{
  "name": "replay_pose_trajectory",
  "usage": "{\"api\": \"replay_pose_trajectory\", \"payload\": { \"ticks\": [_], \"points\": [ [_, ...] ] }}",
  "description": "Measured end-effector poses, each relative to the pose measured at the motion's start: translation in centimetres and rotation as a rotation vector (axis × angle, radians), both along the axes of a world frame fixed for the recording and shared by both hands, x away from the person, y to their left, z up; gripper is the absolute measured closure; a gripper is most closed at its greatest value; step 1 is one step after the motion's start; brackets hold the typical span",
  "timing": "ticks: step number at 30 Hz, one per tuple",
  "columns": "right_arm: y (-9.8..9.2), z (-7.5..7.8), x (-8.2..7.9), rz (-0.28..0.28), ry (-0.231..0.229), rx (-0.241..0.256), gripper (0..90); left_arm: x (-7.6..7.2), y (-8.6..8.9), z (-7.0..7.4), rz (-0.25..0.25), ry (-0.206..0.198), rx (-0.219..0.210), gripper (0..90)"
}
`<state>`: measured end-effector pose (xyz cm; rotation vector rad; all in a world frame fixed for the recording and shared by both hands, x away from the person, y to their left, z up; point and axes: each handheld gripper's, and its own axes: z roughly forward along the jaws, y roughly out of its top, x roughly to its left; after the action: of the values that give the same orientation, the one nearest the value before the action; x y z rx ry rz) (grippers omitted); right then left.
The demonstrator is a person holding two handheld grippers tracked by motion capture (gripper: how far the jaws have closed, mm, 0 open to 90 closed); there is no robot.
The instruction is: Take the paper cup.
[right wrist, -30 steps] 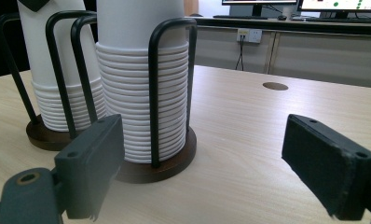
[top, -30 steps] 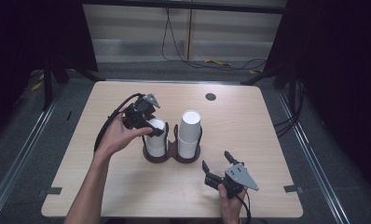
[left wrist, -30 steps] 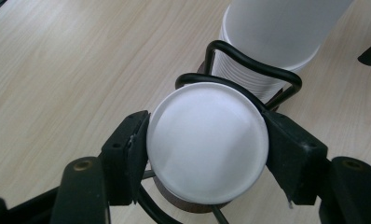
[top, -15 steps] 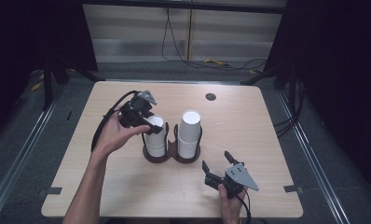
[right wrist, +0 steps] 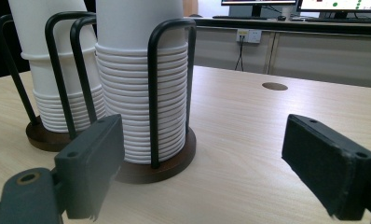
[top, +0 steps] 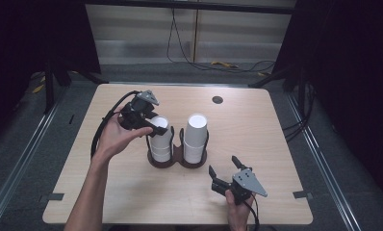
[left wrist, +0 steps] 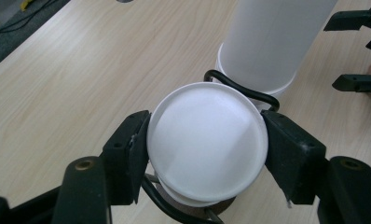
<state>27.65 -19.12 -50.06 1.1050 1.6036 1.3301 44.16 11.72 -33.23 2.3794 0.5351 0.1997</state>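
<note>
Left gripper (left wrist: 207,154) clamps an unmarked white cup (left wrist: 207,147) atop its stack; right gripper (right wrist: 207,163) rests wide open.

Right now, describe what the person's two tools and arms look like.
Both are black two-jaw tools with flat rectangular pads. The left tool and right tool each carry a grey three-cornered plate, and a black cable trails from the left one. Brass-coloured screw inserts sit in the jaw bases. The forearms are bare, with no sleeves in view.
</note>
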Motion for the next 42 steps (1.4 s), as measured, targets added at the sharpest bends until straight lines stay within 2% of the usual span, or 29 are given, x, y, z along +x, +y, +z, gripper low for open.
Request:
{"api": "replay_pose_trajectory", "payload": {
  "ticks": [5, 7, 11, 17, 19, 22, 27, 31, 33, 35, 38, 39, 42],
  "points": [
    [0.0, 0.0, 0.0, -0.001, 0.001, 0.0, 12.6, -0.2, 0.2, 0.3, 0.011, 0.001, -0.016, 35.8],
    [0.0, 0.0, 0.0, 0.0, 0.0, -0.002, 12.6, -0.1, 0.5, 0.5, 0.018, 0.002, -0.037, 35.9],
    [0.0, 0.0, 0.0, 0.0, 0.002, 0.002, 12.6, -0.2, 0.7, 0.8, 0.023, 0.0, -0.042, 36.0],
    [0.0, 0.0, 0.0, 0.003, 0.003, 0.003, 12.6, -0.5, 0.9, 1.9, 0.022, -0.02, -0.039, 36.2],
    [0.0, 0.0, 0.0, 0.002, 0.003, 0.005, 12.6, -0.5, 1.1, 2.4, 0.017, -0.025, -0.049, 36.2],
    [0.0, 0.0, 0.1, 0.002, 0.002, 0.004, 12.6, -0.6, 1.4, 2.6, 0.039, -0.027, -0.085, 36.1],
    [0.0, 0.0, 0.1, 0.0, 0.003, 0.003, 12.6, -0.8, 1.5, 3.0, 0.046, -0.043, -0.087, 36.1],
    [0.0, 0.0, 0.1, 0.002, 0.002, 0.002, 12.6, -1.4, 1.8, 3.6, 0.051, -0.075, -0.131, 36.1],
    [0.0, 0.0, 0.0, 0.002, 0.003, 0.001, 12.6, -1.5, 1.9, 3.7, 0.053, -0.079, -0.139, 36.1],
    [0.0, 0.0, 0.0, 0.001, 0.002, 0.001, 12.6, -1.8, 2.2, 3.9, 0.063, -0.1, -0.187, 36.1],
    [-0.1, 0.0, 0.0, 0.001, 0.002, 0.0, 12.6, -1.9, 2.4, 3.9, 0.057, -0.094, -0.188, 36.1],
    [-0.1, 0.0, 0.0, 0.0, 0.001, 0.0, 12.6, -2.0, 2.4, 3.8, 0.056, -0.104, -0.19, 36.1],
    [-0.1, 0.0, 0.0, 0.001, -0.001, 0.001, 12.6, -2.3, 2.5, 3.6, 0.062, -0.104, -0.213, 36.0]
  ]
}}
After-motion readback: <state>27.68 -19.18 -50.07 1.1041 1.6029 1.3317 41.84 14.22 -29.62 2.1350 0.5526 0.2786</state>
